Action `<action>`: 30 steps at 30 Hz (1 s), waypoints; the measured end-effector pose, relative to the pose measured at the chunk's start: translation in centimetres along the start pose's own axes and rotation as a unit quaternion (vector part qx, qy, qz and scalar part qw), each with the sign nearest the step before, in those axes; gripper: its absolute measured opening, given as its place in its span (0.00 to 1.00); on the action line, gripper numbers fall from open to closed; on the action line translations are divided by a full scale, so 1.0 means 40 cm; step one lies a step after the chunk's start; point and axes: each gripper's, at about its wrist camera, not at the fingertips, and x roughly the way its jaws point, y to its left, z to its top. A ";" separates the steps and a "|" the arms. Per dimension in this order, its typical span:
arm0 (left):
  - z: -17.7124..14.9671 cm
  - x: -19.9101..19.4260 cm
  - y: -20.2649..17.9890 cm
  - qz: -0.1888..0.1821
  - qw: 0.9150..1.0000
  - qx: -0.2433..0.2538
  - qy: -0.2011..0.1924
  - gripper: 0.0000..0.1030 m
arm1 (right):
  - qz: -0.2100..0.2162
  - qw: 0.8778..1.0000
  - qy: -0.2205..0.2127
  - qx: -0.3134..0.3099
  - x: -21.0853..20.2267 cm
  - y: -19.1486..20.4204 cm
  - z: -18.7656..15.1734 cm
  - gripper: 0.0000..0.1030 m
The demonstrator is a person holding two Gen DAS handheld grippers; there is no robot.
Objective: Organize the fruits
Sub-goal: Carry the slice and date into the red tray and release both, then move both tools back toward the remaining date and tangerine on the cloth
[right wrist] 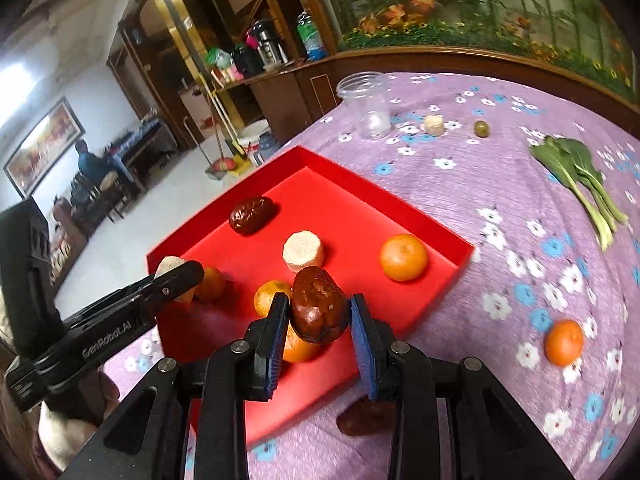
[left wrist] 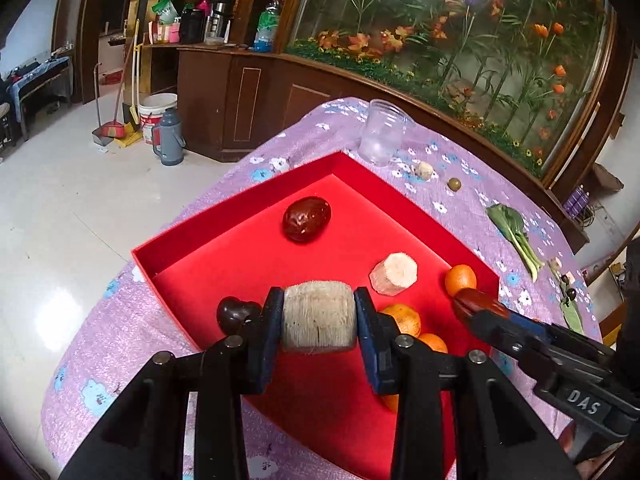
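My left gripper [left wrist: 318,320] is shut on a pale, fibrous cylinder chunk [left wrist: 316,308] just above the near part of the red tray [left wrist: 240,216]. In the tray lie a dark red date [left wrist: 307,219], a second pale chunk [left wrist: 394,274], several oranges [left wrist: 460,279] and a dark round fruit [left wrist: 236,314] by the left wall. My right gripper [right wrist: 320,320] is shut on a wrinkled brown date [right wrist: 316,304] over the tray's near edge [right wrist: 400,320]. Both grippers hang side by side, the left gripper [right wrist: 176,276] showing at the right wrist view's left.
On the purple flowered cloth [right wrist: 500,184] beyond the tray stand a clear plastic jar [right wrist: 366,104], a small pale chunk [right wrist: 434,125], a green olive [right wrist: 482,128] and a bok choy [right wrist: 580,176]. A loose orange [right wrist: 564,342] and a brown fruit [right wrist: 366,416] lie near me.
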 end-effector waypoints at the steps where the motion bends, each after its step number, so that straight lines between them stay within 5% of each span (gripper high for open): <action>1: -0.001 0.006 0.002 -0.003 1.000 0.000 0.003 0.33 | -0.002 1.000 0.001 -0.002 0.005 0.001 0.000 0.33; 7: -0.001 0.007 0.001 -0.010 1.000 0.000 -0.001 0.34 | -0.016 1.000 0.011 -0.007 0.048 -0.002 0.005 0.33; 11: 0.005 -0.011 0.002 -0.015 1.000 -0.002 -0.011 0.48 | -0.019 1.000 0.004 -0.005 0.054 -0.004 0.007 0.35; 13: 0.009 -0.022 0.004 -0.017 1.000 -0.005 -0.016 0.49 | -0.015 1.000 0.002 0.000 0.051 -0.003 0.010 0.47; 30: -0.005 -0.161 0.034 -0.030 0.998 -0.037 -0.051 0.62 | -0.043 0.997 -0.041 0.047 -0.123 -0.095 -0.102 0.57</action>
